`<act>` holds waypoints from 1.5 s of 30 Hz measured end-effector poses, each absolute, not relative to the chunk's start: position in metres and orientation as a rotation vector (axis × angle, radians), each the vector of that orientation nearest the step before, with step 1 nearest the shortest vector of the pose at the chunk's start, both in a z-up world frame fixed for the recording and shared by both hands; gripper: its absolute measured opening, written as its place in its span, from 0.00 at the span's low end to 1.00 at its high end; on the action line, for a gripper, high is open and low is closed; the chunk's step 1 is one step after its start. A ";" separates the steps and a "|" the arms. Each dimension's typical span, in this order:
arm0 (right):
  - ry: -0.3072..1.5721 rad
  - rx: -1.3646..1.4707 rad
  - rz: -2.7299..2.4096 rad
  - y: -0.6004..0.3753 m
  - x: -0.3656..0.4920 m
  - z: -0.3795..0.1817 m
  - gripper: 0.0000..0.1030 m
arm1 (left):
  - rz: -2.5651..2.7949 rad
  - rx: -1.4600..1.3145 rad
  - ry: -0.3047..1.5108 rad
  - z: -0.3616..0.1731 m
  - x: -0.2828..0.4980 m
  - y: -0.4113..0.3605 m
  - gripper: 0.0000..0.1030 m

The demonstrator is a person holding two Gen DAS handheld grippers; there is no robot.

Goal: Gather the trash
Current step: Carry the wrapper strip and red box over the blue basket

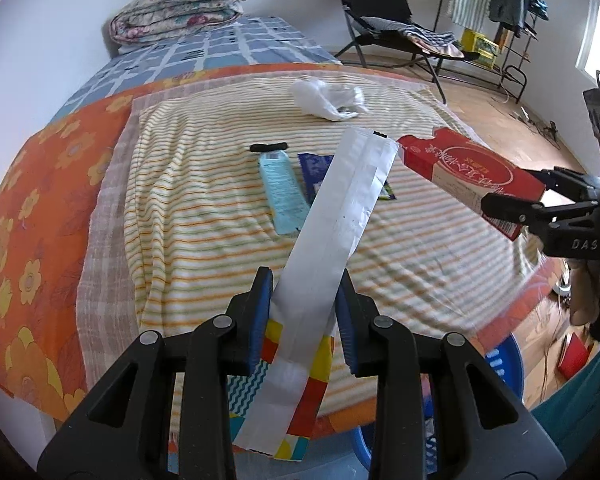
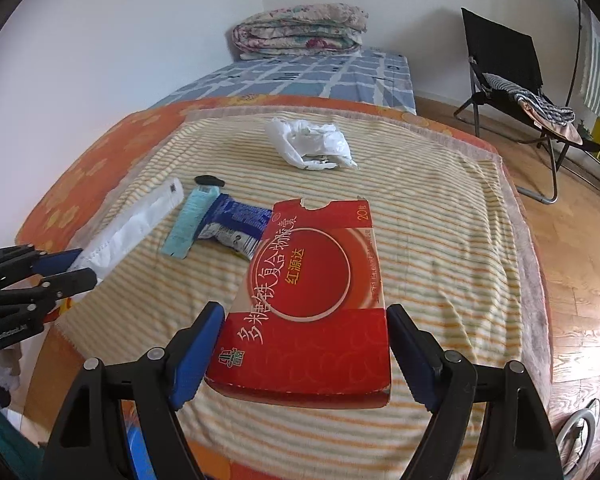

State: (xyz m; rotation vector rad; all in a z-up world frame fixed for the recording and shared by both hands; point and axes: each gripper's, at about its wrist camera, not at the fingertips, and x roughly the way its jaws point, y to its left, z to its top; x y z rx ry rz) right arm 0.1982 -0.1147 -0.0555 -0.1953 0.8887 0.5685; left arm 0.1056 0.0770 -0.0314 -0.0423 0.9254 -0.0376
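Note:
My left gripper [image 1: 304, 320] is shut on a long white wrapper [image 1: 336, 224] with a colourful printed end, held up over the striped blanket [image 1: 204, 216]. My right gripper [image 2: 306, 352] is shut on a flat red box [image 2: 316, 296] with Chinese print, its pads pressing both long edges. The red box [image 1: 472, 172] also shows at the right of the left wrist view, and the white wrapper [image 2: 128, 232] at the left of the right wrist view. On the blanket lie a light blue tube [image 1: 282, 192], a dark blue packet [image 2: 236, 224] and a crumpled white plastic bag [image 2: 312, 144].
A folded floral quilt [image 2: 300, 32] rests at the bed's far end. A black folding chair [image 2: 512, 80] and a clothes rack [image 1: 500, 8] stand on the wooden floor to the right. A blue basket [image 1: 504, 364] sits below the bed's near edge.

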 end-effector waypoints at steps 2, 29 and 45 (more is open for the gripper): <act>0.883 -0.192 0.577 -0.123 0.189 -0.051 0.81 | -0.047 -0.041 0.924 -0.030 0.098 0.074 0.30; 0.963 -0.042 0.687 -0.218 0.046 -0.032 0.81 | -0.173 0.026 0.983 -0.039 -0.008 0.010 0.30; 1.107 -0.027 0.694 -0.228 0.003 -0.081 0.81 | -0.219 0.066 1.111 -0.083 -0.038 -0.015 0.30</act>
